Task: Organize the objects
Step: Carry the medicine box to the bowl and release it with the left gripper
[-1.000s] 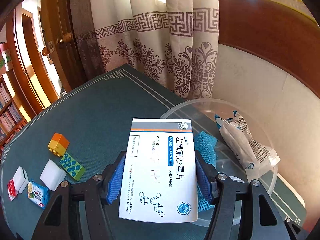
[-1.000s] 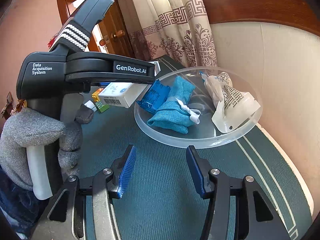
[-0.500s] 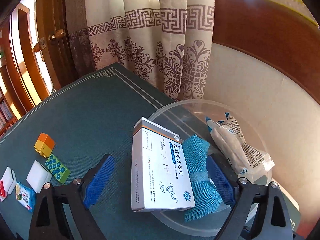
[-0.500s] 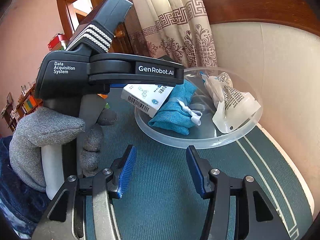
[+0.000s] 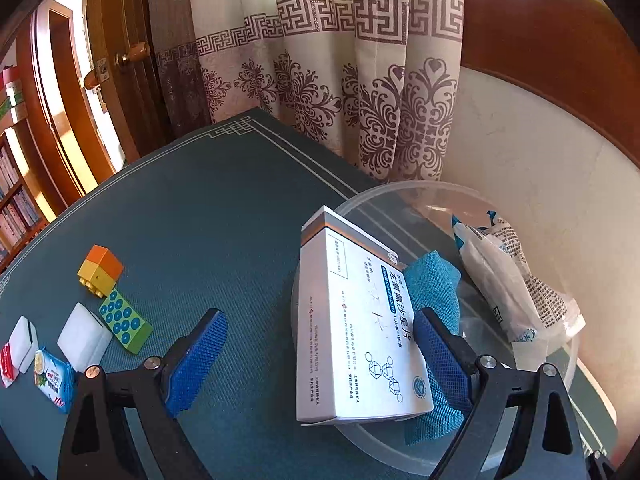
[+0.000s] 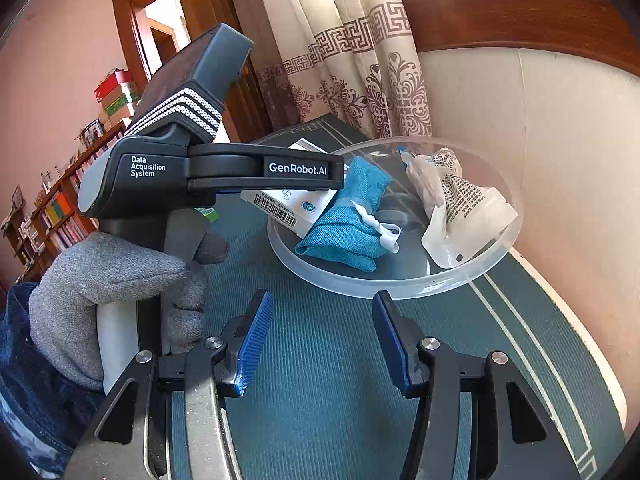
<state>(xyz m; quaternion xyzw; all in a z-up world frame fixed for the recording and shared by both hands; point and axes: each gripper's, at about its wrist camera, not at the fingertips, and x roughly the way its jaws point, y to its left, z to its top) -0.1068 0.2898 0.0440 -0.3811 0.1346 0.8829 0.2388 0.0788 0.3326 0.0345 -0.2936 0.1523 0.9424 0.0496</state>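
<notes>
1. Two grippers are seen: the left gripper [image 5: 316,358] is spread wide, gripping nothing; the right gripper [image 6: 320,344] is held apart, empty.
2. "GenRobot.AI" and "Data Acquisition System" are printed on the left tool.
3. Right of centre, the white medicine box [image 5: 356,320], printed in Chinese, is propped on the clear bowl's [image 5: 400,192] rim, against a teal cloth [image 5: 434,284].

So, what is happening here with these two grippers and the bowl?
A person is tidying small things from the table into a clear plastic bowl. The left gripper is open, and the white medicine box lies tilted on the bowl's rim, against a teal cloth pouch. A printed plastic packet is also in the bowl. The right gripper hangs empty over the mat. Toy bricks and small packets wait on the table.
</notes>
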